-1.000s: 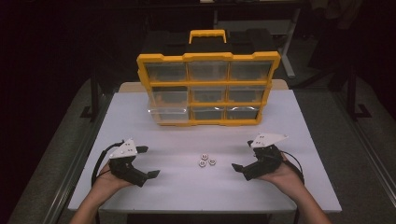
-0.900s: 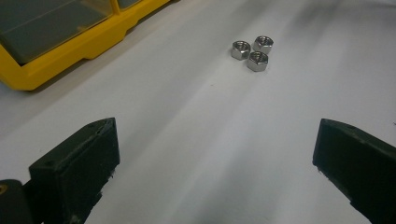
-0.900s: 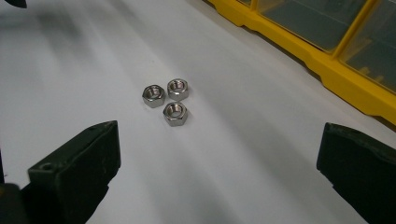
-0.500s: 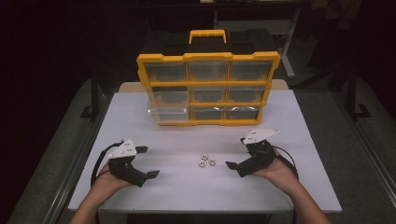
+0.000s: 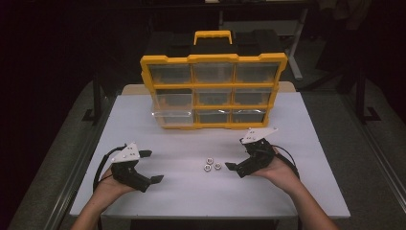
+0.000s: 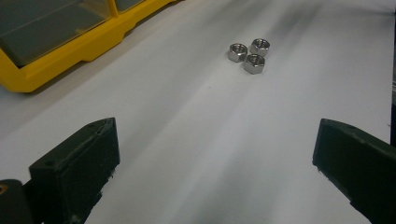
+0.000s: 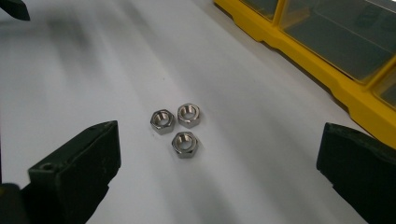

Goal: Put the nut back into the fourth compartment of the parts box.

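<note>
Both grippers' fingers spread, empty; three nuts [image 7: 176, 126] between; organizer [image 5: 213, 91] drawer contents unclear.

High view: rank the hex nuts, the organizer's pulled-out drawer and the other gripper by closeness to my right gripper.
From the right gripper:
1. Hex nuts, just off its jaws toward the table's middle.
2. Left gripper, across the table's near edge; too close to call against 3.
3. Pulled-out drawer, at the organizer's bottom-left, far side.
</note>
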Tool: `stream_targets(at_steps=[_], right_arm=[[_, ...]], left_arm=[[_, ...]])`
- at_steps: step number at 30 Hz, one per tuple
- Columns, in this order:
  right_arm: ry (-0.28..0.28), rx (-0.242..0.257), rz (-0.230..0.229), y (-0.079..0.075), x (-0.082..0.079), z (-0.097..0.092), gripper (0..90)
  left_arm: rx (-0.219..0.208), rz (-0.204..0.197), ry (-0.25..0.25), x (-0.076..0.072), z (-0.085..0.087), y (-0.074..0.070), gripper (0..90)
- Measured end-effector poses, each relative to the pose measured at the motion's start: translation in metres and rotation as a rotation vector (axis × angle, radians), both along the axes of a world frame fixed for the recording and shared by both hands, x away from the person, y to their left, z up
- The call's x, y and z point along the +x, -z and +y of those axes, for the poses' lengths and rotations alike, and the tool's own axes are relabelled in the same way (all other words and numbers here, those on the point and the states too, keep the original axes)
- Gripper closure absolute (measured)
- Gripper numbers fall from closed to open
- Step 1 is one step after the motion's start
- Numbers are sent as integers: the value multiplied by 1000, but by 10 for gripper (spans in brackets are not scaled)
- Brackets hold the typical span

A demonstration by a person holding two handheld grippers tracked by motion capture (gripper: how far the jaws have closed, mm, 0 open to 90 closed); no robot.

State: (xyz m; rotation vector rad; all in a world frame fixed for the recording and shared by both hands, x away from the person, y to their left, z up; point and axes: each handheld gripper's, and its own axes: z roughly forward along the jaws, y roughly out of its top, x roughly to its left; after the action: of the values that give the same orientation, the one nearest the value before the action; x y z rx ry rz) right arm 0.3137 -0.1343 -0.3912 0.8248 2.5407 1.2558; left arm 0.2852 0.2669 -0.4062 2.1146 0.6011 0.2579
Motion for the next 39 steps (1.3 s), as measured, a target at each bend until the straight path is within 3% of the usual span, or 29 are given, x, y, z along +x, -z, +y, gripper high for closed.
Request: stream_targets(at_steps=[13,17,21,25,31,33,39], right_arm=[[-29,-5,10,-2,13,18,0],[-45,-14,32,1,17,26,30],[-62,-37,70,4,22,35,120],[-71,-48,103,8,25,39,147],[-120,-115,88,16,25,46,243],[-140,-122,98,17,26,47,307],[-164,-146,113,24,27,51,364]], left_arm=[[-13,-2,10,0,-1,-3,8],[-22,-3,14,0,-1,-3,8],[-17,-4,17,0,-1,-4,8],[-13,-6,19,-1,-2,-4,8],[-13,-5,22,0,-2,-4,8],[-13,-5,21,0,-2,-4,8],[-14,-4,22,0,-1,-4,8]])
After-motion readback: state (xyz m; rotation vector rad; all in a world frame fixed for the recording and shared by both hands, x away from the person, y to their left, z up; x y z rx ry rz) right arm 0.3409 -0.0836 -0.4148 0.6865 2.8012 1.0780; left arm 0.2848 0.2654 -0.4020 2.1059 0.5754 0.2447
